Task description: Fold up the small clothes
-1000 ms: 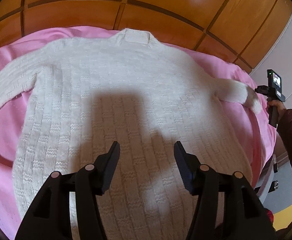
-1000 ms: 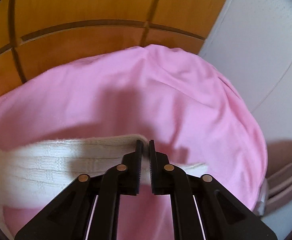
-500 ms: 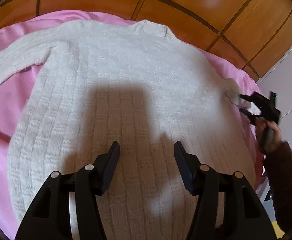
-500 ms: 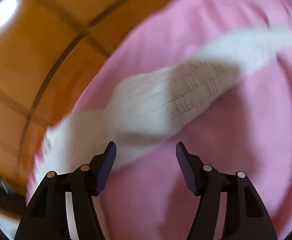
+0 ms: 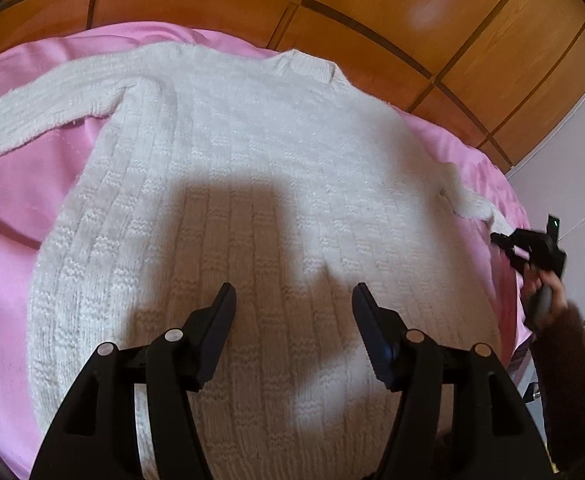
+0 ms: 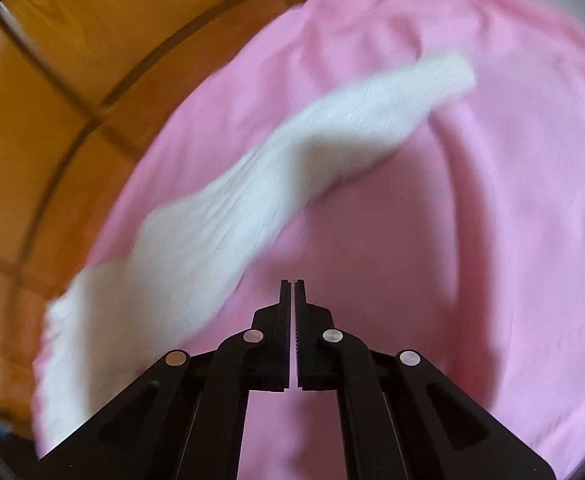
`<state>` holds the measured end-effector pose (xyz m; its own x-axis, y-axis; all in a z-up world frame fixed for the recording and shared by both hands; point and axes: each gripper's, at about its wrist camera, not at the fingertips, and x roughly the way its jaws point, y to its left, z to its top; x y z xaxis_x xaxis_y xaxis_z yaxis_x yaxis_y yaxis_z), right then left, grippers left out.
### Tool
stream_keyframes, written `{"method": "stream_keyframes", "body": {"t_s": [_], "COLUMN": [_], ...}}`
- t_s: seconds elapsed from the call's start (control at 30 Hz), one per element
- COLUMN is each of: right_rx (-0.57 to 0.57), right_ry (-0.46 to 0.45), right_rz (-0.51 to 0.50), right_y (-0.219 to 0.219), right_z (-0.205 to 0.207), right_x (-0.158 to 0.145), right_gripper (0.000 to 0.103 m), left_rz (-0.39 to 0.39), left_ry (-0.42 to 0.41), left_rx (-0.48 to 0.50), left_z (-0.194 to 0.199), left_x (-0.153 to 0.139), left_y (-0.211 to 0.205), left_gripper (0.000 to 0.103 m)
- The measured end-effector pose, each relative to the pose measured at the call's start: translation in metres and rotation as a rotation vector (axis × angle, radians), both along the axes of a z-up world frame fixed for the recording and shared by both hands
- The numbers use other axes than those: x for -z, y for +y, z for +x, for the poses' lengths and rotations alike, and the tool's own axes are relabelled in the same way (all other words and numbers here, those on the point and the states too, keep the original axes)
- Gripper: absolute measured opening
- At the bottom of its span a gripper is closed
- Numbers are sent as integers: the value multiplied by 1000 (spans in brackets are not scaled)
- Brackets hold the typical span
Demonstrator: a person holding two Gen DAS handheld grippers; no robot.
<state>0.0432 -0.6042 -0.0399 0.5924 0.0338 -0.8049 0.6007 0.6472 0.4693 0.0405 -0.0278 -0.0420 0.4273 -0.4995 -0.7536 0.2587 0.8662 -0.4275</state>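
A white knit sweater point(image 5: 252, 184) lies flat on a pink sheet point(image 5: 24, 184), neck toward the wooden wall, left sleeve point(image 5: 44, 112) spread out. My left gripper point(image 5: 293, 300) is open and empty, hovering over the sweater's lower body. In the right wrist view the right sleeve point(image 6: 276, 176) lies loose across the pink sheet point(image 6: 492, 200), blurred by motion. My right gripper point(image 6: 293, 285) is shut on nothing, just to the right of the sleeve and apart from it. The right gripper also shows in the left wrist view point(image 5: 504, 240) at the bed's right edge.
Orange wooden wall panels point(image 5: 332, 8) stand behind the bed. A pale wall point(image 5: 572, 168) is at the right. The bed's right edge drops off near the person's dark-sleeved arm point(image 5: 568, 368).
My right gripper let go of the sleeve, opened, swung round and is now shut empty beside it. My left gripper drifted over the sweater body, still open.
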Motion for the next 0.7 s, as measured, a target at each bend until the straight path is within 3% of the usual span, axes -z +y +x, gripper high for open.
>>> {"method": "stream_keyframes", "body": {"t_s": [0.03, 0.1, 0.23, 0.33, 0.4, 0.47, 0.53, 0.6, 0.7], "right_rx": [-67, -177, -411, -521, -621, -654, -668, -684, -668], "right_ry": [1, -24, -48, -1, 45, 93, 65, 55, 192], "right_rz": [17, 34, 168, 200, 135, 49, 15, -9, -67], "right_y": [15, 42, 113, 155, 189, 203, 209, 208, 199], "right_z": [-9, -21, -48, -61, -71, -76, -84, -87, -93], "right_x": [-2, -4, -2, 6, 6, 0, -14, -23, 4], "right_gripper": [52, 54, 54, 54, 41, 6, 6, 5, 5], "left_rz": [-5, 5, 2, -2, -1, 3, 40, 81, 114], "left_ry": [4, -10, -31, -27, -17, 2, 30, 43, 43], "left_rx": [0, 1, -31, -80, -123, -155, -173, -168, -164], "left_z": [-1, -5, -15, -20, -24, -28, -34, -42, -52], "left_x": [0, -1, -6, -2, 3, 10, 19, 26, 31], "left_y": [1, 3, 19, 41, 57, 73, 84, 89, 90], "left_gripper": [60, 60, 63, 64, 63, 63, 60, 50, 47]}}
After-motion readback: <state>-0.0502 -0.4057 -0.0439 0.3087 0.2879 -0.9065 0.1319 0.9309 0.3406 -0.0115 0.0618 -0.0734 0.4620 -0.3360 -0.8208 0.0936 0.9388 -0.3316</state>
